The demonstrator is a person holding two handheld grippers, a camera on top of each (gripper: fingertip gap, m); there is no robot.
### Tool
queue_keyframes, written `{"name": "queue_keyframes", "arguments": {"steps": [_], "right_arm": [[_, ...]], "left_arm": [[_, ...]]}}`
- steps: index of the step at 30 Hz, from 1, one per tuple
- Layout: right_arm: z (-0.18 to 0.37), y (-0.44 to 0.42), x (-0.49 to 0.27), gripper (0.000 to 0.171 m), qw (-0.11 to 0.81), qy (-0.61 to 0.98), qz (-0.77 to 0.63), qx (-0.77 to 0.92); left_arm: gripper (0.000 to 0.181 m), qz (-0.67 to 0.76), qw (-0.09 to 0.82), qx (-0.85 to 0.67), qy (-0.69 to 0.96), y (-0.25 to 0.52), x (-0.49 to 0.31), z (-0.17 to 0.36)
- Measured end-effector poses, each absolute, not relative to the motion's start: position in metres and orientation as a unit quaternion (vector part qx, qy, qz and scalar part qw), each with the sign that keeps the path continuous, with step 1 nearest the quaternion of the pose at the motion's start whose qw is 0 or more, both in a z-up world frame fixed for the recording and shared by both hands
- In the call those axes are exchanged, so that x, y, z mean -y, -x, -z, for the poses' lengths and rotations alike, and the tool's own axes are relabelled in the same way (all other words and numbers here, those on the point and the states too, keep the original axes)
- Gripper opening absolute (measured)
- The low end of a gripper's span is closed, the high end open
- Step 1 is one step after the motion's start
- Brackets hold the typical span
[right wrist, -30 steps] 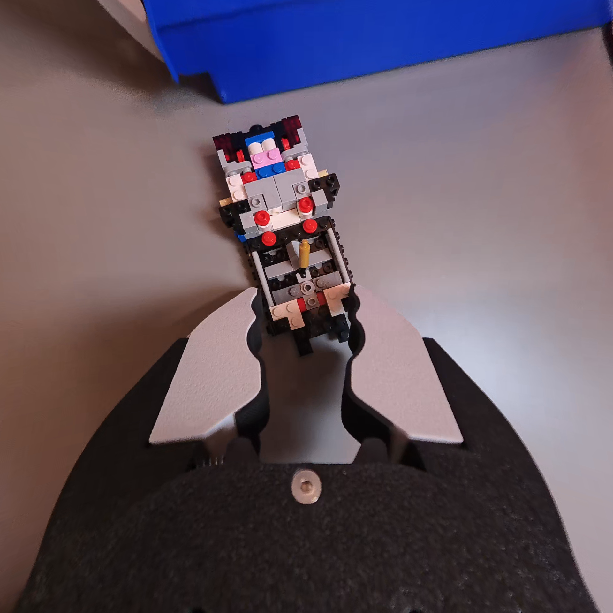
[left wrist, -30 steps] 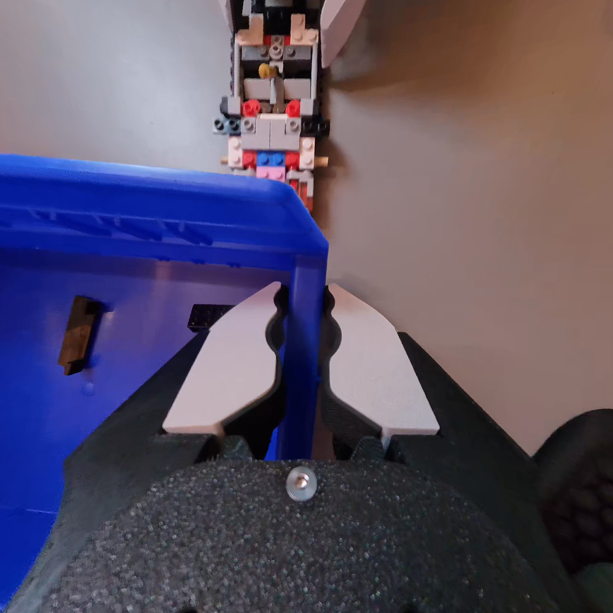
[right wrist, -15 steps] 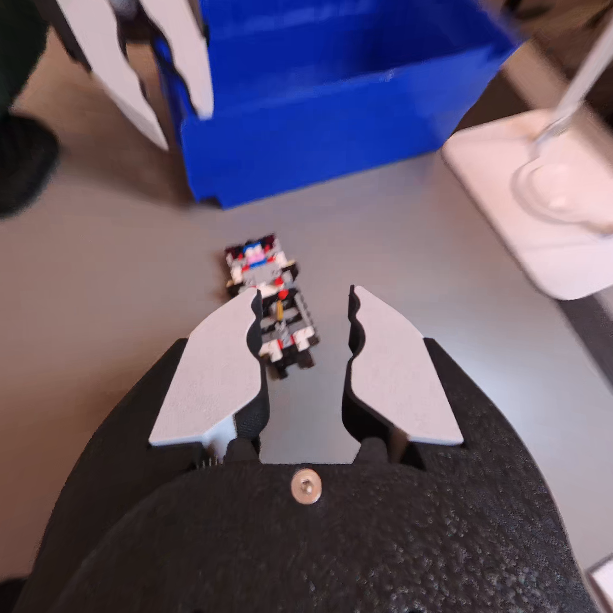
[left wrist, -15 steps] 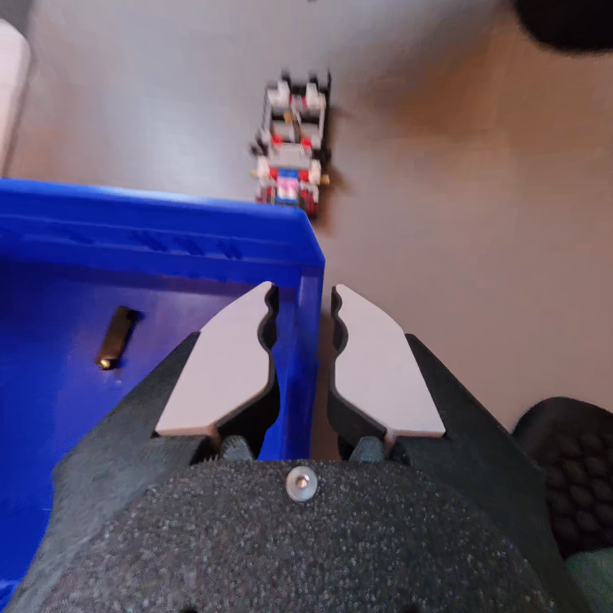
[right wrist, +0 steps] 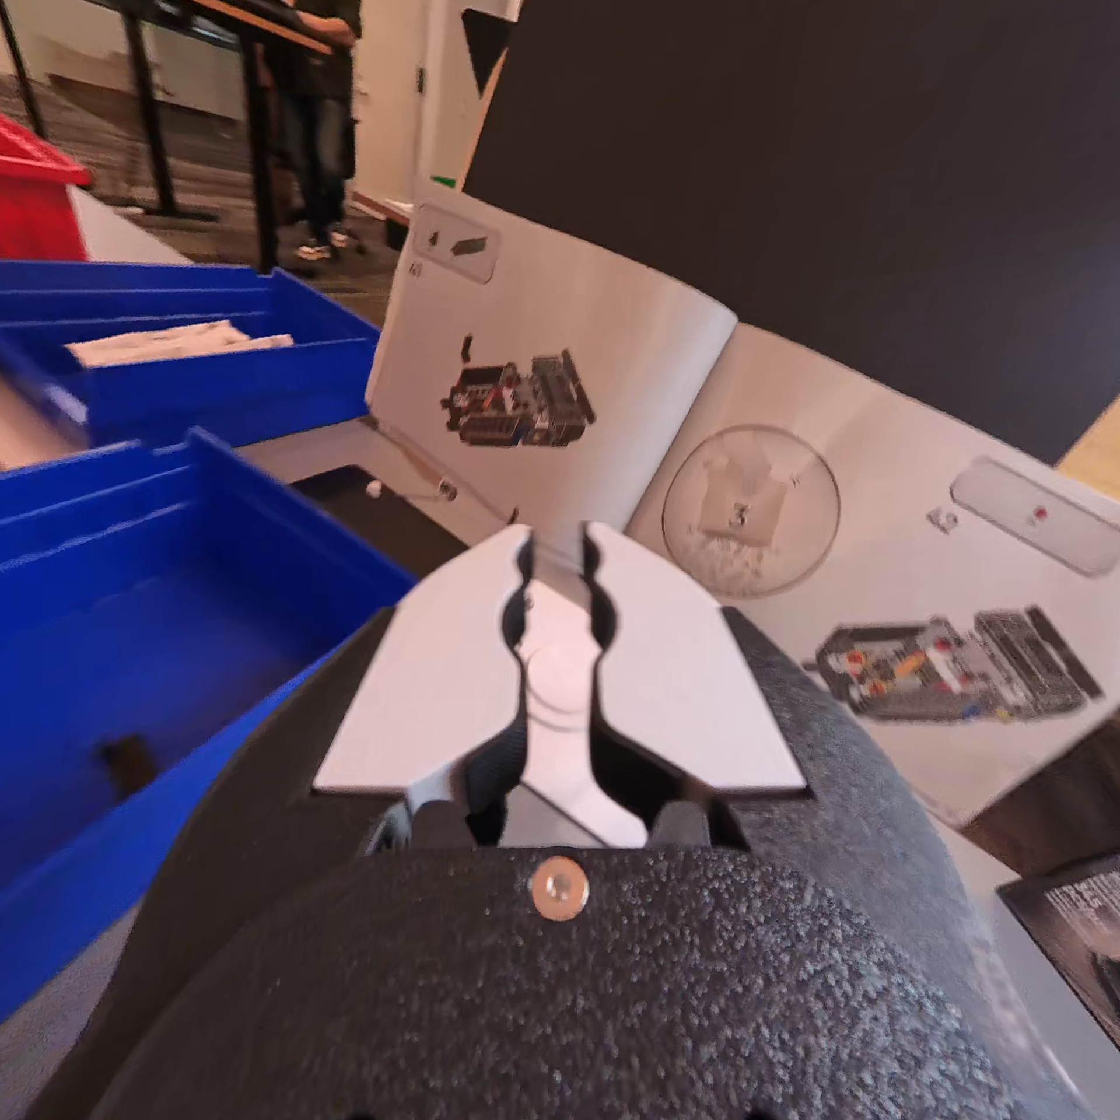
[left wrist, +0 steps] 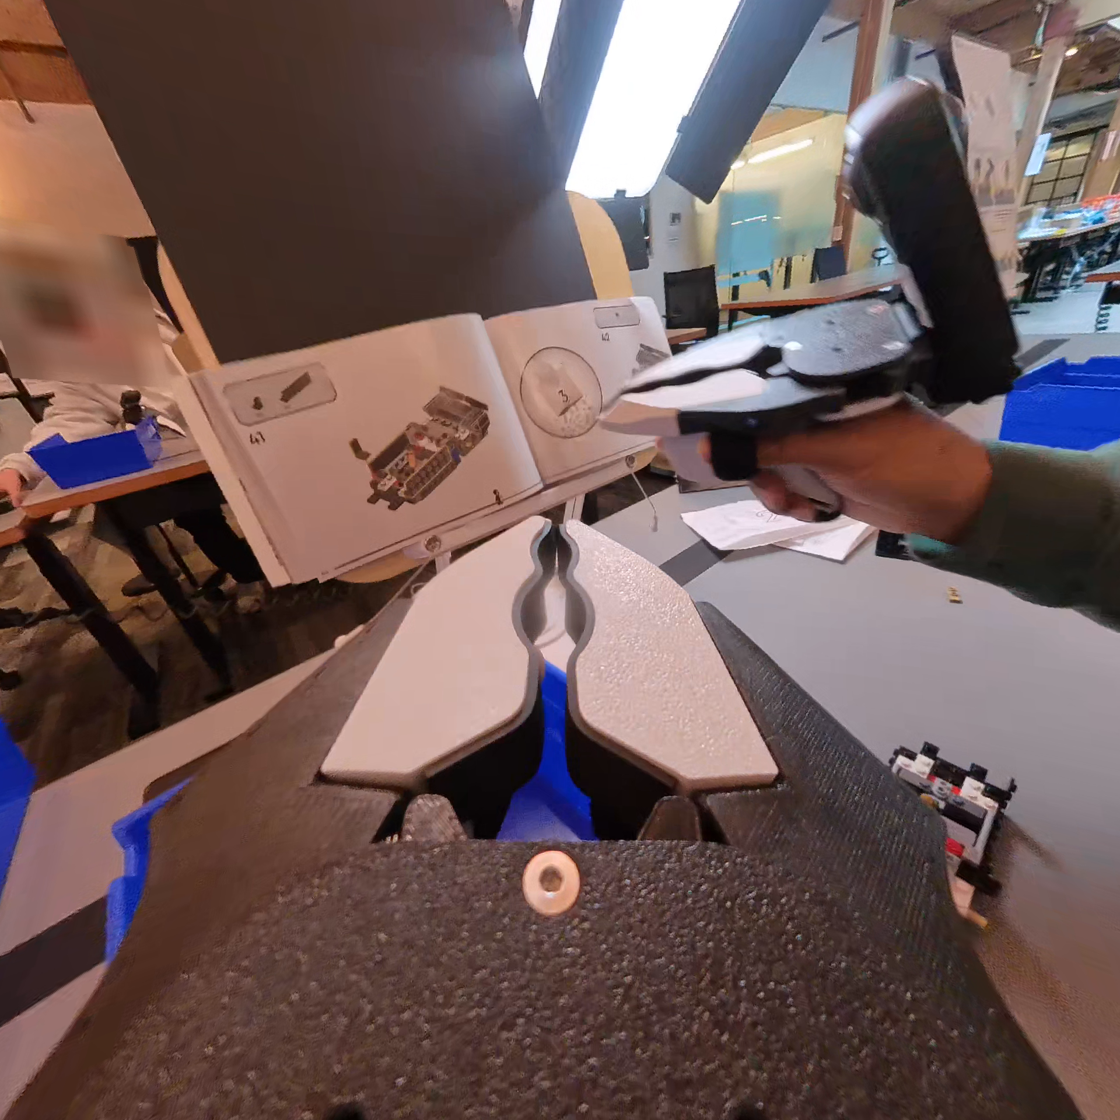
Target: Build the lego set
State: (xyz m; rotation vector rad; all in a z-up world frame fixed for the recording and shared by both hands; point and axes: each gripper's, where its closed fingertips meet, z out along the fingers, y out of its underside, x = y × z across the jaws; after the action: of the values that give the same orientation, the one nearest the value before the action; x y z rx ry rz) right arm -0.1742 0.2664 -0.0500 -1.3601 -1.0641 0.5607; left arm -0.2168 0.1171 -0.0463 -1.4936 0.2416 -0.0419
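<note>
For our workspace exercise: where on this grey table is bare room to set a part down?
Free: the grey table stretch bordered by the loose papers, the small tan piece and the brick model. Crowded: the left, where blue bins sit side by side up to the open booklet.

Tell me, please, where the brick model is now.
In the left wrist view, the brick model stands on the grey table at the lower right, beside the left gripper. The right wrist view does not show it.
</note>
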Motion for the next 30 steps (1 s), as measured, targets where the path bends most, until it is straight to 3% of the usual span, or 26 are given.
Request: {"name": "queue_keyframes", "arguments": {"steps": [5, 9, 12, 15, 18, 30], "right_arm": [[0.045, 0.228, -0.300, 0.081, 0.647, 0.612, -0.166, 0.424], [0.039, 0.250, -0.317, 0.093, 0.693, 0.591, -0.070, 0.407], [0.040, 0.251, -0.325, 0.082, 0.708, 0.581, -0.032, 0.401], [0.035, 0.239, -0.331, 0.055, 0.719, 0.574, -0.039, 0.389], [0.035, 0.228, -0.332, 0.041, 0.711, 0.578, -0.069, 0.395], [0.051, 0.172, -0.346, 0.023, 0.654, 0.609, -0.198, 0.403]], "left_arm": [[0.000, 0.051, 0.725, -0.092, 0.681, 0.222, -0.122, 0.057], [0.000, 0.049, 0.719, -0.101, 0.686, 0.220, -0.124, 0.064], [0.000, 0.048, 0.717, -0.112, 0.687, 0.218, -0.124, 0.066], [0.000, 0.053, 0.720, -0.114, 0.683, 0.220, -0.121, 0.063], [0.000, 0.057, 0.721, -0.109, 0.682, 0.224, -0.121, 0.064], [0.000, 0.061, 0.696, -0.128, 0.704, 0.212, -0.130, 0.085]]}}
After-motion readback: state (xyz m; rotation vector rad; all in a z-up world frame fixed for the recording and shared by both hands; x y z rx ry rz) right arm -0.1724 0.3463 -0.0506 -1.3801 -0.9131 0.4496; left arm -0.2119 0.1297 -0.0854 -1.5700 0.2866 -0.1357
